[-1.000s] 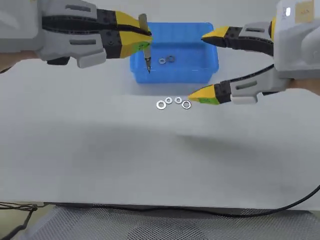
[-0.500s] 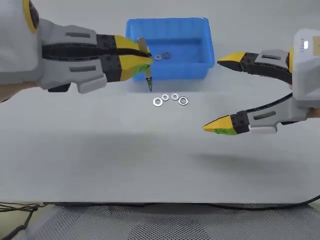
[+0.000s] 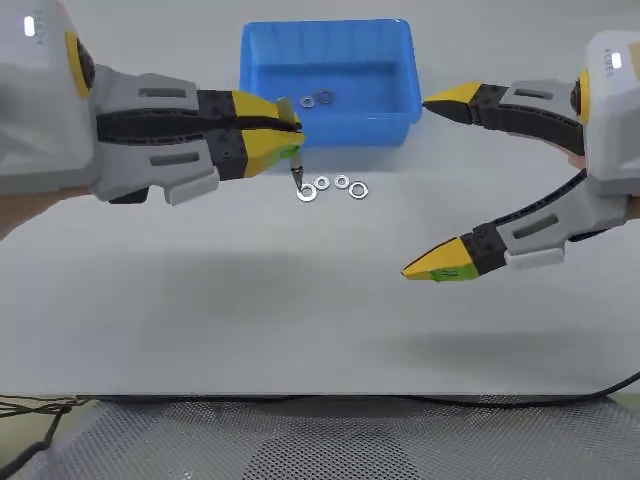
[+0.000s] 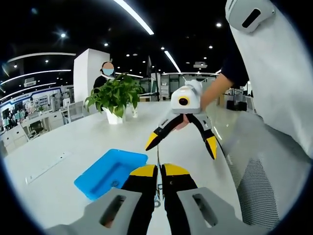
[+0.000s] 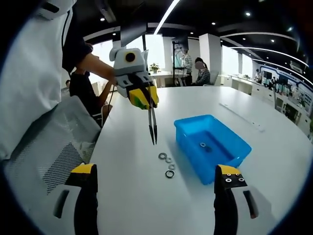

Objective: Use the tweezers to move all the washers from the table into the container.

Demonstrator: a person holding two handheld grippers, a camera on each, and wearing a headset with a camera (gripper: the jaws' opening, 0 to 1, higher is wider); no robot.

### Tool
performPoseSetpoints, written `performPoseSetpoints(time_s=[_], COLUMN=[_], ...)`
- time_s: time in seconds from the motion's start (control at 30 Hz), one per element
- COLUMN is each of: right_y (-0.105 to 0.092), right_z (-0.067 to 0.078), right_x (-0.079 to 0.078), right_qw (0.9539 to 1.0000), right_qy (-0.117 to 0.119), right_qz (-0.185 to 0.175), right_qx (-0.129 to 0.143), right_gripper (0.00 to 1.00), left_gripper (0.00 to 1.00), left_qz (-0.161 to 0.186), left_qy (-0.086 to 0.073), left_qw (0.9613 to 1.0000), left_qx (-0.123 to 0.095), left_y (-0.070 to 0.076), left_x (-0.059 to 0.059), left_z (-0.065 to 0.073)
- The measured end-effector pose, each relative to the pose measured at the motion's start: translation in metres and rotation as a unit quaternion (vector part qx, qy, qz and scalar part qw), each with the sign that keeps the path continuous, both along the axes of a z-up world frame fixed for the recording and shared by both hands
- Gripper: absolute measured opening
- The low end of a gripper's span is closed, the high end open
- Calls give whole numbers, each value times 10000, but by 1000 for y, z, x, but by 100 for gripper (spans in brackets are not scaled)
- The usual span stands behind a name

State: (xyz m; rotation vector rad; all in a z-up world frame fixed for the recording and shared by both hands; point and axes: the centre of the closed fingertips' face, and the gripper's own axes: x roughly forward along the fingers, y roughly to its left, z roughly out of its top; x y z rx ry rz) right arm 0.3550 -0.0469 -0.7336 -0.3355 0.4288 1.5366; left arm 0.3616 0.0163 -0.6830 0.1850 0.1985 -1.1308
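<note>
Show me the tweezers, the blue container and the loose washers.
tweezers [image 5: 152,120]: right gripper view, middle of the prongs.
blue container [image 3: 330,128]: head view, front wall.
loose washers [image 3: 359,189]: head view, rightmost washer.

The left tool [image 3: 293,140] and right tool [image 3: 425,186] are grey-bodied with black links, yellow-tipped, 2 jaws each.

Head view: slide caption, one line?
Left tongs hold tweezers tip-down at four washers before the container; right tongs open.
</note>
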Motion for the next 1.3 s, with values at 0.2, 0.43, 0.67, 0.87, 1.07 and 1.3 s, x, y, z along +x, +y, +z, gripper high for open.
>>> performPoseSetpoints(time_s=[0.2,0.43,0.67,0.87,1.07,1.3], right_y=[0,-1,-5,-6,-7,-7], right_z=[-3,-6,-10,-11,-14,-15], right_x=[-4,-6,-4,-4,-5,-8], right_qw=[9999,9998,9997,9997,9995,9993], right_qy=[36,136,219,252,307,364], right_qz=[121,114,75,60,55,99], right_qx=[-45,-8,8,28,16,7], right_gripper=[100,99,98,97,97,97], left_gripper=[7,7,7,7,7,7], left_qz=[1,-87,-73,3,-19,-7], left_qy=[-41,56,97,156,186,253], left_qw=[9999,9997,9998,9998,9997,9996], left_qx=[141,213,158,140,147,120], left_y=[0,-6,-10,-7,-9,-6], left_x=[3,4,8,11,11,12], left_z=[-9,-19,-22,-26,-30,-34])
